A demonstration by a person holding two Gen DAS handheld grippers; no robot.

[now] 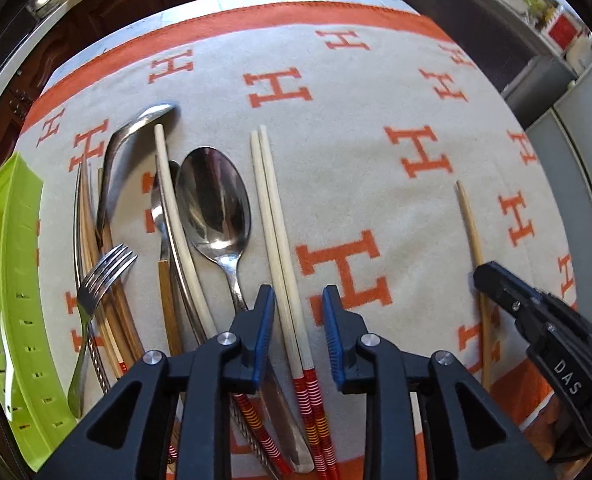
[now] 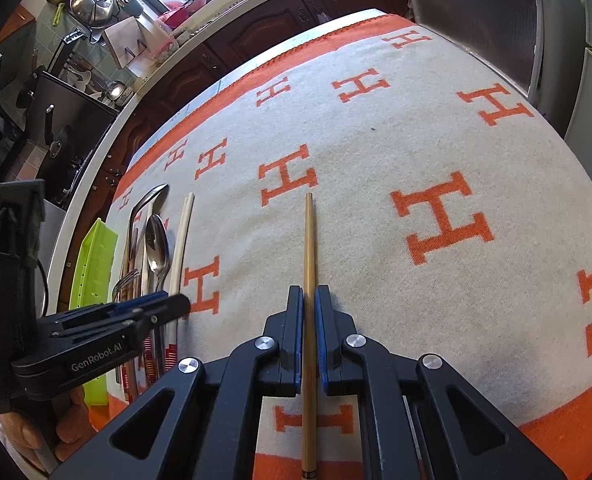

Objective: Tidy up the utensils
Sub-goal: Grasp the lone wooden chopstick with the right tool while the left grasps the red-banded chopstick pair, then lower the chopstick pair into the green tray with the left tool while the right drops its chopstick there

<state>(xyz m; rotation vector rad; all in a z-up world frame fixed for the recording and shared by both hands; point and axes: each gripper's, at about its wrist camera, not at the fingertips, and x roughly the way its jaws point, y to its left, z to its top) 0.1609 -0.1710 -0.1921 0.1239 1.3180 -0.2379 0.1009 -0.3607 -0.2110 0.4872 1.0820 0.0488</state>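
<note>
A pair of pale chopsticks with red striped ends (image 1: 273,216) lies on the cloth between the fingers of my left gripper (image 1: 298,300), which is open around them. To their left lie a large spoon (image 1: 215,200), a fork (image 1: 103,276), another pale chopstick (image 1: 175,216) and more utensils. A single brown chopstick (image 2: 308,248) lies apart on the right, also seen in the left wrist view (image 1: 470,220). My right gripper (image 2: 308,300) is nearly shut around it, pads (image 2: 322,320) close against its sides.
A green slotted tray (image 1: 11,280) stands at the table's left edge, also in the right wrist view (image 2: 95,256). The beige cloth with orange H marks (image 2: 416,140) covers the table. Kitchen counters and cabinets stand beyond the far edge.
</note>
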